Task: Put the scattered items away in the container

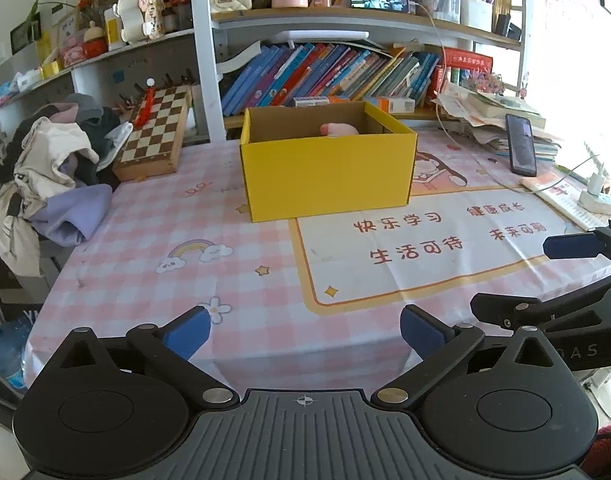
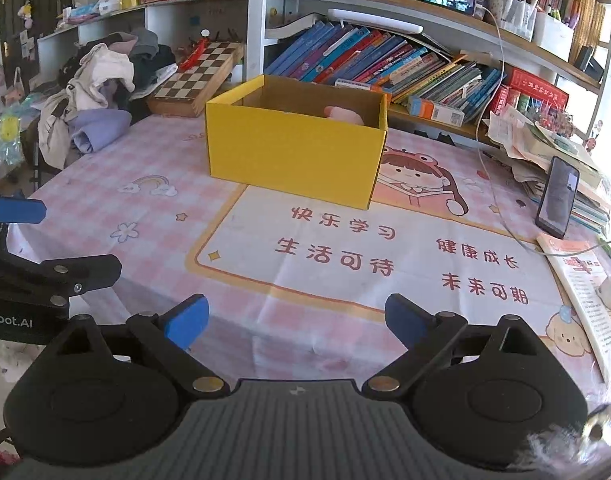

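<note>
Both grippers, left [image 1: 305,334] and right [image 2: 296,320], are hovering with jaws open, gripping nothing. A box [image 1: 329,176] is sitting ahead on the bench [image 1: 145,240], clothes [image 1: 53,168] lying leftward.

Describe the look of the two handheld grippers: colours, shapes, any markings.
Both the left gripper and the right gripper are matte black, with angled link arms on silver pivot pins, two round housings and a ribbed grey centre plate. Their fingertips carry blue pads. White lettering ending "Robot.AI" marks the left gripper's side in the right wrist view. No sleeves show.

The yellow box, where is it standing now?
The yellow box stands mid-table on the pink checked cloth in both wrist views, right of the chessboard, before the bookshelf.
</note>
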